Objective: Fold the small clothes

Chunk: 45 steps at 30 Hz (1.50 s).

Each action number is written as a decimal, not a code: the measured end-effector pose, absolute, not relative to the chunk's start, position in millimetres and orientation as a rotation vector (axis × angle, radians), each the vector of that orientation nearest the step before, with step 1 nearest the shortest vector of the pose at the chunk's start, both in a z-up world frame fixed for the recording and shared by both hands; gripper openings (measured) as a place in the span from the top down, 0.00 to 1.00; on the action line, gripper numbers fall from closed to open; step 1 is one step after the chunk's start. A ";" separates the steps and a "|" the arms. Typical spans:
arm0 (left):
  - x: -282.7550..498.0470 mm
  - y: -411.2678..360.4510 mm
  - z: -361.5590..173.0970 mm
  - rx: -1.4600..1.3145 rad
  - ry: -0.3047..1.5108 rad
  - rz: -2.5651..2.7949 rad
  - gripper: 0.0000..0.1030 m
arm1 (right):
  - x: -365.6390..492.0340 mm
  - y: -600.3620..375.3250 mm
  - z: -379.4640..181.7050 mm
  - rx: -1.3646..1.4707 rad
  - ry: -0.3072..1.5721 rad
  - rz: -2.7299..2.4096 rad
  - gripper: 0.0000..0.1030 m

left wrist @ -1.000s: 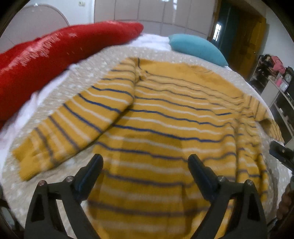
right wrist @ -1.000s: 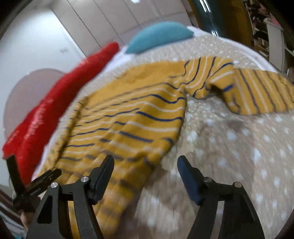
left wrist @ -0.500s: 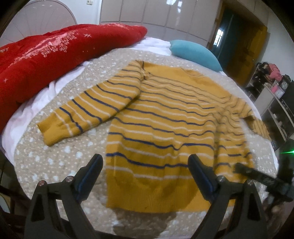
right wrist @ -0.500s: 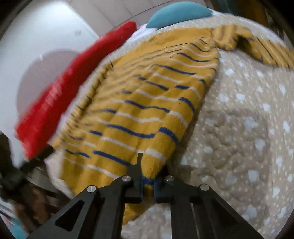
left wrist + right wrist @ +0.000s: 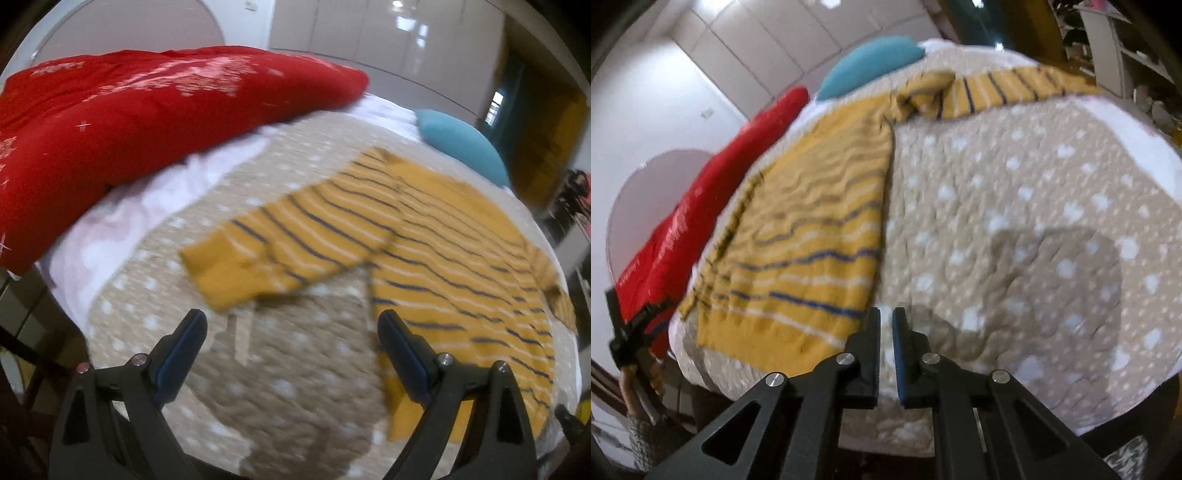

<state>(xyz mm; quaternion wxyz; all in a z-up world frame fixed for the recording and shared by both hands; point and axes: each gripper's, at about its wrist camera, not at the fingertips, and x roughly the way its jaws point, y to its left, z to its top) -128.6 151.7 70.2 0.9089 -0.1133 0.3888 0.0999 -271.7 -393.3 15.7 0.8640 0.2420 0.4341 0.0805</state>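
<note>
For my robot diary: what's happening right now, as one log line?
left gripper: open above bedspread | right gripper: shut beside sweater hem | sweater: spread out, unfolded

Beige white-dotted quilt (image 5: 1015, 177) covers the bed; red blanket (image 5: 147, 122) beside it; teal pillow (image 5: 461, 144) farther back.

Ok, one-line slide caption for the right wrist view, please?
Right gripper shut and empty beside the hem corner of the striped mustard sweater spread on the dotted beige blanket.
</note>
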 end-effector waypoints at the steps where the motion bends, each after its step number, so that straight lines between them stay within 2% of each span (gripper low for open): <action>1: -124.9 161.7 67.9 -0.239 0.802 0.216 0.10 | -272.6 -394.9 18.9 0.503 0.895 0.165 0.84; 2: -120.3 169.1 64.6 -0.248 0.814 0.223 0.10 | -272.9 -394.9 22.4 0.487 0.882 0.156 0.78; 4: -107.7 185.7 54.6 -0.275 0.847 0.237 0.10 | -269.9 -389.2 27.1 0.442 0.871 0.140 0.73; 12: -62.1 216.0 19.6 -0.363 0.936 0.268 0.10 | -254.5 -352.8 11.6 0.361 0.924 0.150 0.73; 13: -59.7 214.8 20.1 -0.358 0.925 0.257 0.23 | -252.4 -349.6 10.8 0.356 0.930 0.151 0.73; 14: -57.9 212.7 20.7 -0.345 0.922 0.244 0.62 | -250.8 -346.3 10.6 0.347 0.934 0.148 0.73; 15: -54.6 211.7 20.8 -0.327 0.936 0.244 0.73 | -249.1 -343.6 10.7 0.333 0.934 0.143 0.73; 17: -52.0 216.2 25.5 -0.330 0.924 0.221 0.88 | -246.4 -339.7 11.8 0.311 0.934 0.132 0.73; 27: -36.7 309.7 88.3 -0.251 0.783 0.524 0.88 | -236.5 -324.2 19.4 0.257 0.925 0.113 0.73; 33: -34.1 292.6 114.4 -0.219 0.741 0.490 0.88 | -230.5 -311.5 20.8 0.234 0.926 0.120 0.73; 38: -23.9 215.5 154.2 -0.196 0.670 0.278 0.88 | -234.3 -316.7 27.9 0.259 0.899 0.122 0.73; 42: 0.6 103.3 180.0 -0.109 0.640 0.067 0.88 | -243.8 -326.0 34.3 0.272 0.854 0.124 0.73; 45: 18.2 21.0 179.6 -0.054 0.653 -0.077 0.88 | -252.5 -334.3 36.8 0.271 0.827 0.119 0.73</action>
